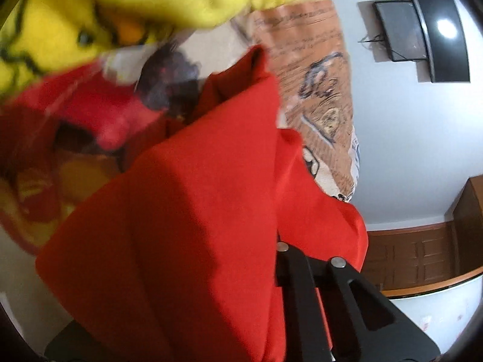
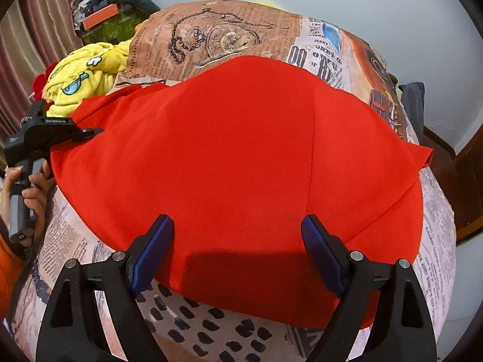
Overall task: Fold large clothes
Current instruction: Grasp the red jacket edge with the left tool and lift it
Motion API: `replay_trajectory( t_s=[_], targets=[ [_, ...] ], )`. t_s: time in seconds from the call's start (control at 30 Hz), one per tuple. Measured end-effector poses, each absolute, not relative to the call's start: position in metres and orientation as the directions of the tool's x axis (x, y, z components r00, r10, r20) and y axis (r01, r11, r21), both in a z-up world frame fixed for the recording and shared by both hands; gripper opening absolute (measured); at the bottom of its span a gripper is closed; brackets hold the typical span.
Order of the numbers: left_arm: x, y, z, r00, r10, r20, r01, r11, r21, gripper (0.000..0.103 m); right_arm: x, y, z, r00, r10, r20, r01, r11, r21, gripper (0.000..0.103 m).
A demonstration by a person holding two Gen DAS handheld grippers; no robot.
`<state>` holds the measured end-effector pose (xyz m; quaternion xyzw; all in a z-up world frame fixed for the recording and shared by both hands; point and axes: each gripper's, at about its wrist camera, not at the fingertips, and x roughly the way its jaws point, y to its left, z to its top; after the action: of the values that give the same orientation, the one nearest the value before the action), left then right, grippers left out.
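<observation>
The right gripper (image 2: 237, 253) has its blue fingers (image 2: 151, 253) spread wide, poised over the near edge of the red garment (image 2: 241, 166) with nothing between them. Only the right wrist view shows the garment whole: spread fairly flat on the newspaper-print bedsheet (image 2: 229, 30), one seam running down it, a person's hand (image 2: 28, 187) holding the left gripper (image 2: 90, 132) at its left edge. The left wrist view shows the closer detail: the left gripper (image 1: 297, 253) has its fingers pressed together, pinching red cloth that drapes over them. A yellow printed cloth (image 2: 84, 78) lies beyond.
</observation>
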<state>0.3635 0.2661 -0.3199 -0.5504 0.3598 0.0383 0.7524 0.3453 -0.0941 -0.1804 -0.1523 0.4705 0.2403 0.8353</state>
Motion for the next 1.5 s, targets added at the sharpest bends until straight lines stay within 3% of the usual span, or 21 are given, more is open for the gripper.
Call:
replay_trajectory(
  t_s=[0.13, 0.4, 0.67, 0.87, 1.03, 1.37, 1.5],
  targets=[
    [0.36, 0.258, -0.273, 0.768, -0.263, -0.584, -0.395, 0.523, -0.755, 0.008, 0.346, -0.09, -0.172, 0.443, 0.263, -0.857, -0.555, 0.831, -0.032, 0.085],
    [0.322, 0.257, -0.187, 0.858, -0.207, -0.47, -0.249, 0.632, -0.734, 0.008, 0.357, -0.052, -0.145, 0.437, 0.36, -0.824, -0.587, 0.809, 0.042, 0.085],
    [0.279, 0.264, -0.156, 0.897, -0.119, -0.426, -0.242, 0.674, -0.698, 0.008, 0.359, 0.029, -0.167, 0.346, 0.367, -0.864, -0.699, 0.715, 0.024, 0.085],
    [0.271, 0.267, -0.158, 0.887, -0.082, -0.454, -0.273, 0.699, -0.661, 0.007, 0.347, 0.062, -0.2, 0.225, 0.354, -0.908, -0.749, 0.659, 0.072, 0.086],
    [0.282, 0.263, -0.16, 0.886, -0.136, -0.444, -0.243, 0.679, -0.693, 0.004, 0.332, 0.07, -0.206, 0.281, 0.318, -0.905, -0.779, 0.626, -0.022, 0.09],
    [0.336, 0.199, -0.115, 0.888, -0.212, -0.409, -0.108, 0.767, -0.632, 0.002, 0.361, -0.004, -0.168, 0.264, 0.434, -0.861, -0.665, 0.729, 0.163, 0.09],
    [0.362, 0.151, -0.098, 0.873, -0.247, -0.42, -0.034, 0.829, -0.558, 0.002, 0.369, -0.057, -0.151, 0.37, 0.394, -0.841, -0.584, 0.803, 0.119, 0.09]
  ],
)
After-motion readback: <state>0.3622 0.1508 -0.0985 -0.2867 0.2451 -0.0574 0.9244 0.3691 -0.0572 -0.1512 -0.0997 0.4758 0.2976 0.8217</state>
